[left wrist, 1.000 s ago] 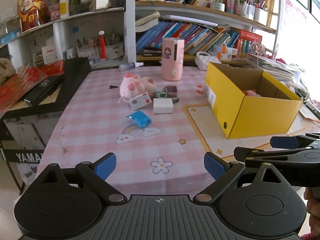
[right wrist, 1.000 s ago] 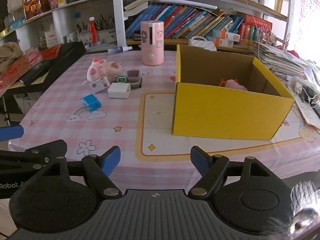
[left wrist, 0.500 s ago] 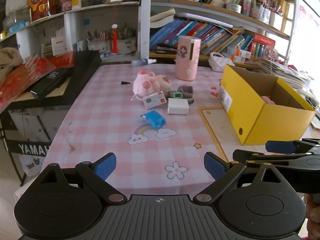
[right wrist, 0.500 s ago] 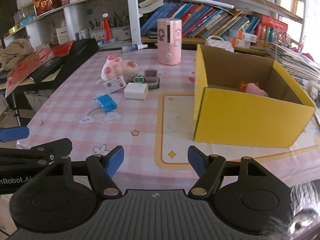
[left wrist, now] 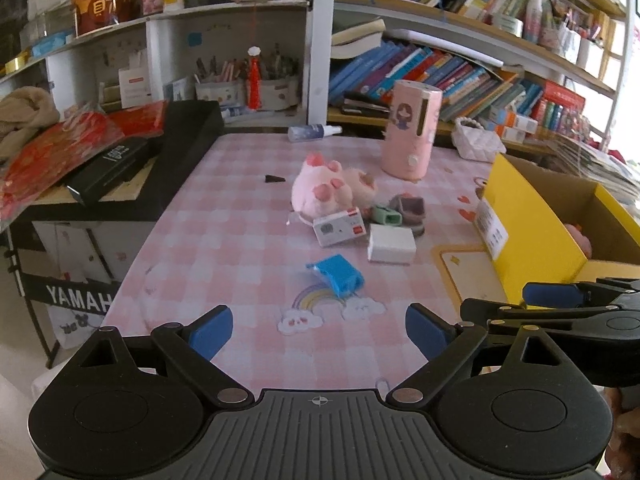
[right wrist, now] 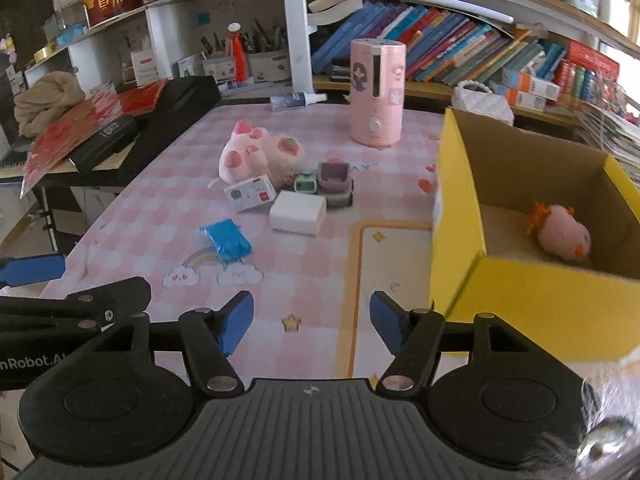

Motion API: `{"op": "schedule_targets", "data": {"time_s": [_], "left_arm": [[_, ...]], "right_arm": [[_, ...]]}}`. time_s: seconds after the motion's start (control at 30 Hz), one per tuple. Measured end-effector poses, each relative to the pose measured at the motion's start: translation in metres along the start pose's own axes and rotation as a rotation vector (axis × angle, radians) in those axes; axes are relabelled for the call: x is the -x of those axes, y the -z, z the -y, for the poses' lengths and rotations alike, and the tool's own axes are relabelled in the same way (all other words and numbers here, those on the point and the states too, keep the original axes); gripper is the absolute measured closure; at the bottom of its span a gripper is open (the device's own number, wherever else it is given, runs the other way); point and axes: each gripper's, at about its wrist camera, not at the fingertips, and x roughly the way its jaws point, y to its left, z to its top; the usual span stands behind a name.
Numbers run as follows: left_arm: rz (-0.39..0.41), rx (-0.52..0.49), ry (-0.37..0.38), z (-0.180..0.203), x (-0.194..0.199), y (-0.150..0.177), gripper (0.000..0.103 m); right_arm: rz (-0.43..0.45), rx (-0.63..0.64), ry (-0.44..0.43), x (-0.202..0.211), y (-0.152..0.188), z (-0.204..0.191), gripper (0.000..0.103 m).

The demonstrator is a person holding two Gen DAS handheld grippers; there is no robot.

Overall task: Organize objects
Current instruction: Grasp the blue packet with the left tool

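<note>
Nearest the cameras, the left gripper (left wrist: 319,330) is held with its jaws spread wide and empty, while the jaws of the right gripper (right wrist: 311,323) are closing with nothing between them. Just beyond, left of the yellow box (right wrist: 520,296), a blue packet (right wrist: 226,241) lies on the pink checked surface (right wrist: 168,216). Farther from the box's open side, a white block (right wrist: 297,213), a small white card box (right wrist: 250,193) and a pink plush (right wrist: 260,155) are clustered. Inside the yellow box a pink toy (right wrist: 562,237) is already lodged. The blue packet is judged the easiest next pick; it is best approached squarely, jaws reopened, then lifted clear over the box wall.
</note>
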Motion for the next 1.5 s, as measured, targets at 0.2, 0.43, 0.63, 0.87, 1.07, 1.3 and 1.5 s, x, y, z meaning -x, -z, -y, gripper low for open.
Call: {"op": "schedule_targets", "data": {"time_s": [0.2, 0.43, 0.63, 0.87, 1.07, 1.3, 1.5], "left_arm": [[-0.009, 0.019, -0.026, 0.000, -0.016, -0.012, 0.009], [-0.026, 0.030, -0.054, 0.002, -0.034, -0.023, 0.008], [-0.043, 0.032, -0.067, 0.004, -0.048, -0.029, 0.008], [-0.109, -0.004, -0.072, 0.010, -0.076, -0.030, 0.009], [-0.144, -0.056, -0.074, 0.021, -0.106, -0.031, 0.011], [-0.183, -0.039, -0.082, 0.021, -0.134, -0.036, 0.024], [-0.218, -0.044, -0.028, 0.022, -0.145, -0.036, 0.071]], "right_arm": [[-0.005, 0.024, -0.019, -0.020, -0.018, 0.005, 0.040], [-0.016, 0.021, -0.025, -0.040, -0.036, 0.015, 0.040], [-0.038, 0.021, -0.052, -0.059, -0.047, 0.021, 0.040], [-0.069, -0.033, -0.086, -0.086, -0.065, 0.029, 0.040], [-0.076, -0.038, -0.097, -0.099, -0.075, 0.032, 0.040], [-0.084, -0.038, -0.125, -0.111, -0.085, 0.034, 0.040], [-0.113, -0.030, -0.150, -0.123, -0.089, 0.030, 0.039]]}}
